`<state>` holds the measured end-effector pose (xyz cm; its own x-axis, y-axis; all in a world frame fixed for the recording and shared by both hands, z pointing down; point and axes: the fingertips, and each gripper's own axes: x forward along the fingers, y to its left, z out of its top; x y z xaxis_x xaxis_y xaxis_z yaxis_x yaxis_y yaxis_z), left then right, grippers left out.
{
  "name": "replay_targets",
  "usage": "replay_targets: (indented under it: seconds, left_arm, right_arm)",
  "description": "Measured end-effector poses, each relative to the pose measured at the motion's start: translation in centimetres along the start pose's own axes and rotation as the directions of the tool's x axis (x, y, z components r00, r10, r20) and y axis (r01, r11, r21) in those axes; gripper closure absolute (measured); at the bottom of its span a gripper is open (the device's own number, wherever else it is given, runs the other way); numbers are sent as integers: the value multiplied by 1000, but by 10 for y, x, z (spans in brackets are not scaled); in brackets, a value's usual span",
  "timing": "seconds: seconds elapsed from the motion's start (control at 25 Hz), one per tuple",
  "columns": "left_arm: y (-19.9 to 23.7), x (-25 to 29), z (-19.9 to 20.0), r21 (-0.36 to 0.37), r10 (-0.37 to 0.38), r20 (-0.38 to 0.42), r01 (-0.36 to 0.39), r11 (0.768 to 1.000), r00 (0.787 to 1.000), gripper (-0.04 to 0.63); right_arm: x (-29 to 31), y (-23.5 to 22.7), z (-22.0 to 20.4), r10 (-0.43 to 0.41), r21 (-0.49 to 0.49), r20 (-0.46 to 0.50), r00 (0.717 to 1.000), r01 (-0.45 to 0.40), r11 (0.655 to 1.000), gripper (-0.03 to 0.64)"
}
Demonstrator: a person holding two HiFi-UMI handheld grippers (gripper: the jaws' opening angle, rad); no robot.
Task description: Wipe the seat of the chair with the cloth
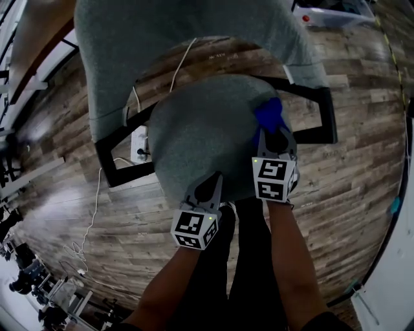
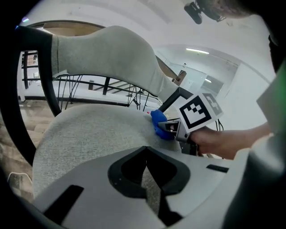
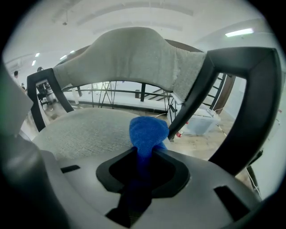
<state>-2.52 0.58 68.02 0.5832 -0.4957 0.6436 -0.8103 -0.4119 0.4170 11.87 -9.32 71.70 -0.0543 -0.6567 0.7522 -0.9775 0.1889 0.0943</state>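
Observation:
A chair with a grey fabric seat (image 1: 200, 129) and grey backrest (image 1: 123, 45) stands below me. My right gripper (image 1: 274, 134) is over the seat's right side, shut on a bunched blue cloth (image 1: 268, 114). In the right gripper view the cloth (image 3: 146, 133) sticks out from between the jaws, over the seat (image 3: 85, 129). My left gripper (image 1: 209, 179) rests at the seat's front edge, shut and holding nothing. The left gripper view shows its own jaws (image 2: 145, 164) meeting above the seat (image 2: 85, 134), with the cloth (image 2: 159, 122) and the right gripper (image 2: 172, 128) farther off.
Black frame arms (image 1: 323, 113) flank the seat on both sides. A white power strip (image 1: 139, 143) with a cable lies on the wood floor under the chair. A clear plastic box (image 1: 330, 13) stands at the far right. The person's legs are just behind the seat's front edge.

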Motion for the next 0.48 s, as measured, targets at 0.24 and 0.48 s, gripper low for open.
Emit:
replay_targets:
  seconds: [0.24, 0.48]
  left_arm:
    - [-4, -4, -4, 5, -12, -7, 12, 1000, 1000, 588]
    - [8, -10, -11, -50, 10, 4, -9, 999, 1000, 588]
  right_arm:
    - [-6, -12, -3, -40, -47, 17, 999, 40, 998, 523]
    - [-26, 3, 16, -13, -10, 82, 997, 13, 1000, 523]
